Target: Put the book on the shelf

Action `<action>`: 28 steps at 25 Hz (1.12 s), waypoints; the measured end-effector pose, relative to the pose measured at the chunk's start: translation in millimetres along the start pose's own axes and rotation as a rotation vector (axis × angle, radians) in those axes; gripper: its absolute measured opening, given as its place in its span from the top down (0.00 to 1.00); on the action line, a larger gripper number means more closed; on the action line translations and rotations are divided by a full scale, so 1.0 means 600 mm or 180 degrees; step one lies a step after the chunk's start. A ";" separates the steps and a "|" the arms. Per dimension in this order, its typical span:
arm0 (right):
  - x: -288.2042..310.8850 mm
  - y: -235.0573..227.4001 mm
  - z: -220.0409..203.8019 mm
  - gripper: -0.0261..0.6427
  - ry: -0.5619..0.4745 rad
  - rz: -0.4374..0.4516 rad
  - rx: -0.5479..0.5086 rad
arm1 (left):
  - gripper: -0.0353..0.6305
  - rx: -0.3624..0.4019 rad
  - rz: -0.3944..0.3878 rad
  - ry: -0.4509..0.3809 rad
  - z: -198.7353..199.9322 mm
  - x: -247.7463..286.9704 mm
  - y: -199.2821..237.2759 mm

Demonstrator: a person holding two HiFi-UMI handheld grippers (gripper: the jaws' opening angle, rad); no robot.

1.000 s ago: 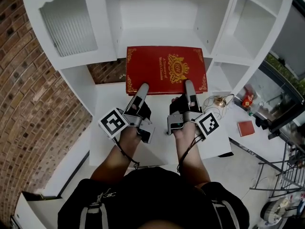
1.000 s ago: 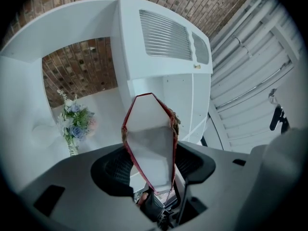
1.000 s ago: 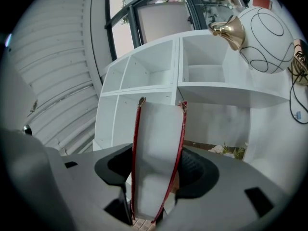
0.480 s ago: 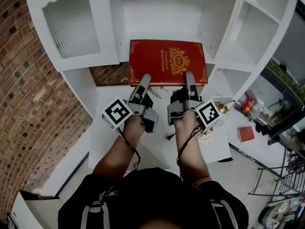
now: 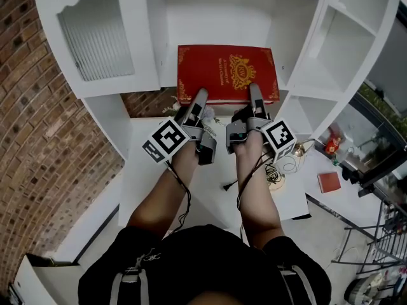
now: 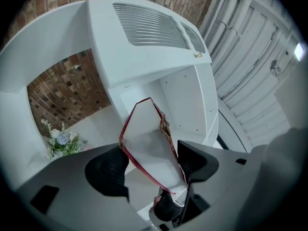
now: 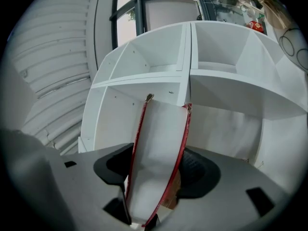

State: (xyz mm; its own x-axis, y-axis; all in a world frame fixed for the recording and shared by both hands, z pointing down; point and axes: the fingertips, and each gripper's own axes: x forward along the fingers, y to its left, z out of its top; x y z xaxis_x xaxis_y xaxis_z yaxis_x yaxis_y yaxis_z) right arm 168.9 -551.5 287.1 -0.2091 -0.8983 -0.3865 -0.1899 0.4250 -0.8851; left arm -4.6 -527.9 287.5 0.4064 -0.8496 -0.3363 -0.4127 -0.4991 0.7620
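A red book (image 5: 226, 72) with gold ornament lies flat, its far part inside the middle compartment of the white shelf (image 5: 216, 14). Both grippers hold it by its near edge. My left gripper (image 5: 199, 103) has it near the left corner, my right gripper (image 5: 254, 97) near the right. In the left gripper view the book (image 6: 147, 143) sits tilted between the jaws of the left gripper (image 6: 151, 165), which have just been opening a little, and both pads touch its covers. In the right gripper view the right gripper (image 7: 156, 172) is clamped on the book (image 7: 159, 138).
A louvred door (image 5: 95, 37) closes the compartment on the left, and open cubbies (image 5: 343, 37) stand on the right. A brick wall (image 5: 38, 138) runs along the left. Small flowers (image 6: 62, 142) sit in the niche below. Cables (image 5: 286, 164) and a small red book (image 5: 329, 182) lie on the table (image 5: 146, 170).
Both grippers have carried the book up and further into the shelf's middle compartment. The left gripper has rolled, its marker cube now turned more to the left.
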 end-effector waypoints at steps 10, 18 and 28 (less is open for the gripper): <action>0.027 0.005 0.033 0.39 -0.0308 -0.0273 -0.0972 | 0.39 0.0734 0.0469 -0.0105 0.028 0.024 0.003; 0.027 0.014 0.061 0.21 -0.0572 -0.0674 -0.1842 | 0.36 0.1663 0.0760 -0.0268 0.050 0.027 -0.013; 0.028 0.064 0.073 0.14 -0.0708 -0.0669 -0.3452 | 0.36 0.3152 0.0831 -0.0300 0.064 0.029 -0.056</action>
State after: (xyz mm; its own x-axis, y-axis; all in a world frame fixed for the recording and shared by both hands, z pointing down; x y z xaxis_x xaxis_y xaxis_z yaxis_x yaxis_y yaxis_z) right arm 200.2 -555.5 235.3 0.0805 -0.9174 -0.3898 -0.9572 0.0379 -0.2869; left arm -15.2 -532.5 235.0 0.1596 -0.9404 -0.3002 -0.9835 -0.1777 0.0338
